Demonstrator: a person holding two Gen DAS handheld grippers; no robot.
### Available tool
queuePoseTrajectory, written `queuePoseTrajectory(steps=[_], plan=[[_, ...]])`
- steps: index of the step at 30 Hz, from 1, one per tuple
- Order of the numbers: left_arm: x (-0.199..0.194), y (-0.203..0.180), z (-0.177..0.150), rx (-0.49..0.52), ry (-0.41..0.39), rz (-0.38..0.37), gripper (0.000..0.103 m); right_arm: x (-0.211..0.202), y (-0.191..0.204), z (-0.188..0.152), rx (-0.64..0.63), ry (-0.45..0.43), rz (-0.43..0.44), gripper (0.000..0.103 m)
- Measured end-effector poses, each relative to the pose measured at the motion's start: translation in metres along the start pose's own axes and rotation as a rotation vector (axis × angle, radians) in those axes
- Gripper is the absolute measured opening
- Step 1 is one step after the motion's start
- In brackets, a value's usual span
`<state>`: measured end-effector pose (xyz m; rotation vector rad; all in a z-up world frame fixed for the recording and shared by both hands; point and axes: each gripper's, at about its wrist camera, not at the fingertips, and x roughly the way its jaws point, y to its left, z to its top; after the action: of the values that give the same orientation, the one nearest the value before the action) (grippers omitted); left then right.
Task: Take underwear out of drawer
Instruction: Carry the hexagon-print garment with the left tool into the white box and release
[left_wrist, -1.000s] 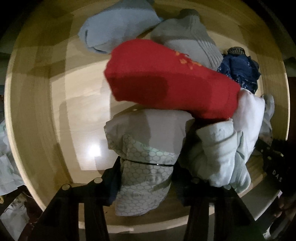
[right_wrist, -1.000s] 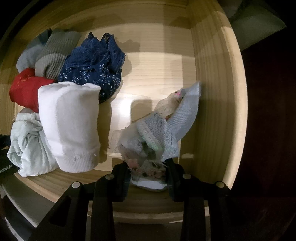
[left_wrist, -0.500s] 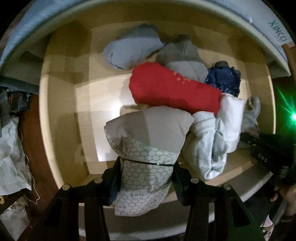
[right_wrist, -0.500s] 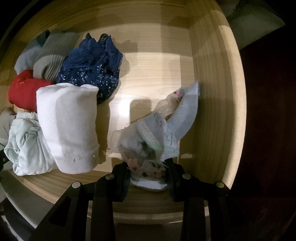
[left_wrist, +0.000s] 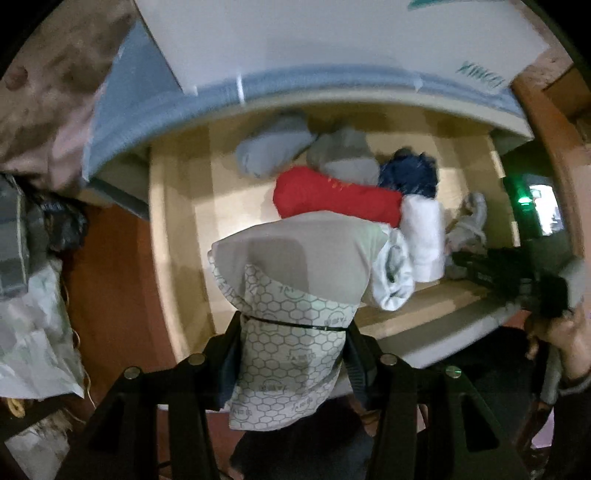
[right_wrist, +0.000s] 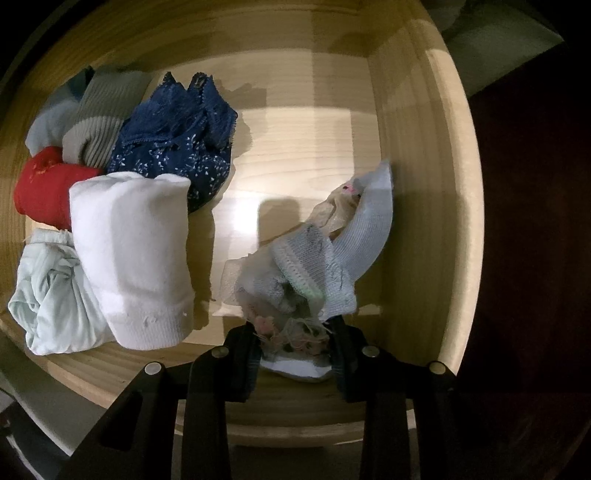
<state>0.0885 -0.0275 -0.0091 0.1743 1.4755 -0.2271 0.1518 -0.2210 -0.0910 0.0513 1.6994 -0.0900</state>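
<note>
In the lower centre of the left wrist view, the left gripper (left_wrist: 293, 354) has its jaws clamped on a folded grey underwear piece with a honeycomb print (left_wrist: 291, 295), held above the front edge of the pale wooden drawer (left_wrist: 177, 229). In the right wrist view, the right gripper (right_wrist: 295, 350) pinches a crumpled pale blue and lacy bundle (right_wrist: 314, 273) at lower centre, low inside the drawer. A red roll (right_wrist: 44, 184), a navy lace piece (right_wrist: 177, 144) and a white roll (right_wrist: 133, 254) sit at the left.
</note>
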Motion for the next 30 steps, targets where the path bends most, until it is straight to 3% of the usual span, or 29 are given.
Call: queuePoseTrajectory(steps=[10, 18, 21, 25, 30], plan=[[-0.107, 0.006, 0.004, 0.016, -0.224, -0.003, 0.049, -0.002, -0.002, 0.0, 0.006, -0.005, 0.008, 0.029], [-0.189, 0.027, 0.044, -0.06, -0.467, 0.018, 0.05, -0.002, -0.003, 0.0, 0.01, -0.005, 0.008, 0.029], [-0.199, 0.031, 0.068, -0.076, -0.49, 0.015, 0.05, -0.003, -0.004, 0.0, 0.011, -0.009, 0.015, 0.029], [-0.194, 0.023, 0.103, -0.045, -0.503, 0.083, 0.05, -0.003, -0.006, 0.0, 0.013, -0.014, 0.022, 0.029], [-0.174, 0.017, 0.138, -0.034, -0.457, 0.087, 0.05, -0.004, -0.008, 0.0, 0.01, -0.014, 0.021, 0.029]])
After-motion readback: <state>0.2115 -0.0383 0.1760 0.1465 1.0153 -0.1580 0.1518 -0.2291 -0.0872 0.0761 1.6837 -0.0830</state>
